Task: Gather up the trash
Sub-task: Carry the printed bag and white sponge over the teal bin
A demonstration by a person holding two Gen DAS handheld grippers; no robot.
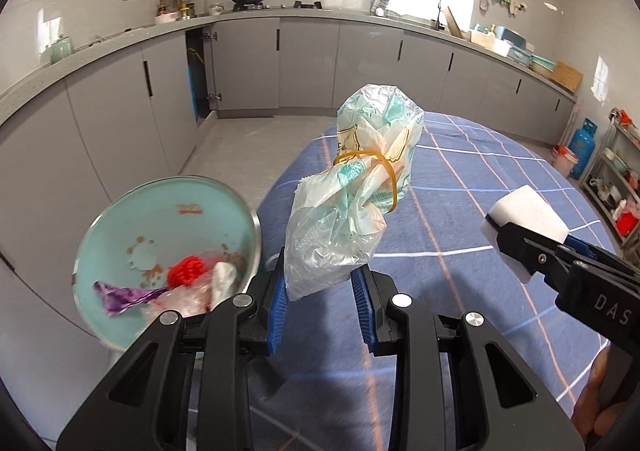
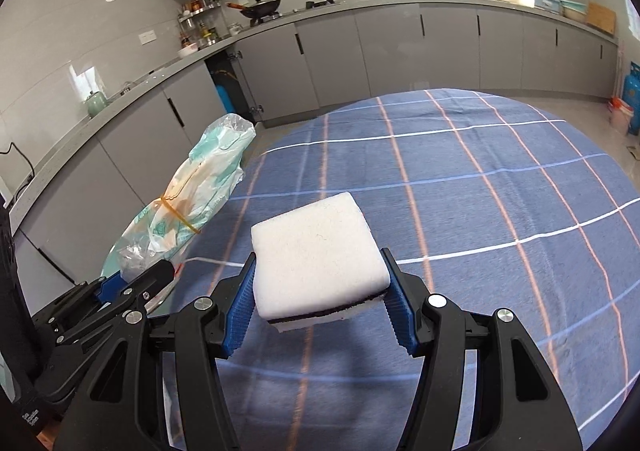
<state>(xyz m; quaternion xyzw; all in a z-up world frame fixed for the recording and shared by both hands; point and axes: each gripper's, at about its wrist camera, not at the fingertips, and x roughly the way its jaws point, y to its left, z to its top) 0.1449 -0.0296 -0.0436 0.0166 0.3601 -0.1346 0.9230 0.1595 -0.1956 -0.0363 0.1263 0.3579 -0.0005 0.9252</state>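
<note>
The left tongs are pinching the bottom of a crumpled bag, closed partway on it. A yellow band is going around the bag. The bag is sticking up in front of these tongs, over the worktop. The bin is sitting just left of them, with scraps lying inside. The right tongs are squeezing a white sponge. The letters "DAS" are showing on the right tongs.
</note>
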